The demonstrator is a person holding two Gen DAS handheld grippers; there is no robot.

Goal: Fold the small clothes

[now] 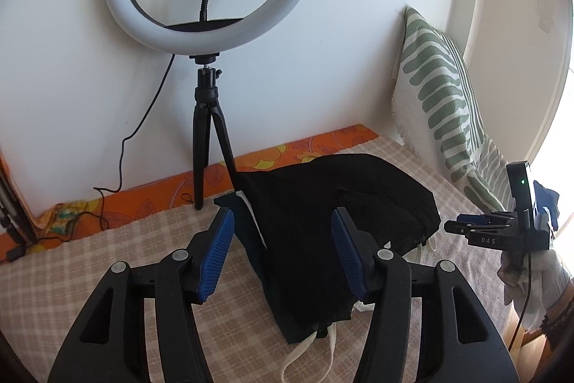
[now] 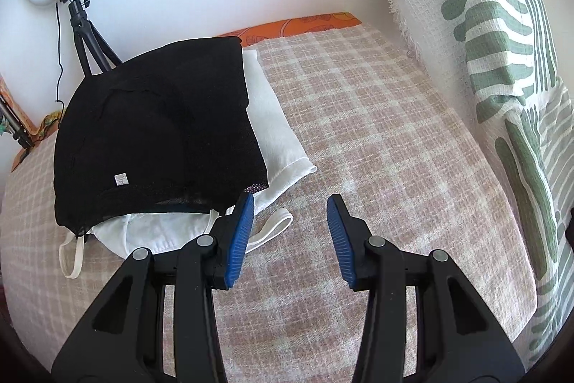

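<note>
Currently the folded black mesh garment [image 2: 158, 128] lies on the pink-and-cream checked blanket [image 2: 376, 131], stacked over a white strappy garment [image 2: 276, 131]; left gripper [image 1: 283, 253] hovers right over the black garment, jaws part open, nothing held; right gripper [image 2: 290, 239] just off the garment's right edge, part open, empty; garment's long axis runs towards the wall; left is nearer.

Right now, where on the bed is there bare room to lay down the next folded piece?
Free: checked blanket between the white garment and striped pillow. Crowded: black garment stacked there, ring light tripod behind.
</note>
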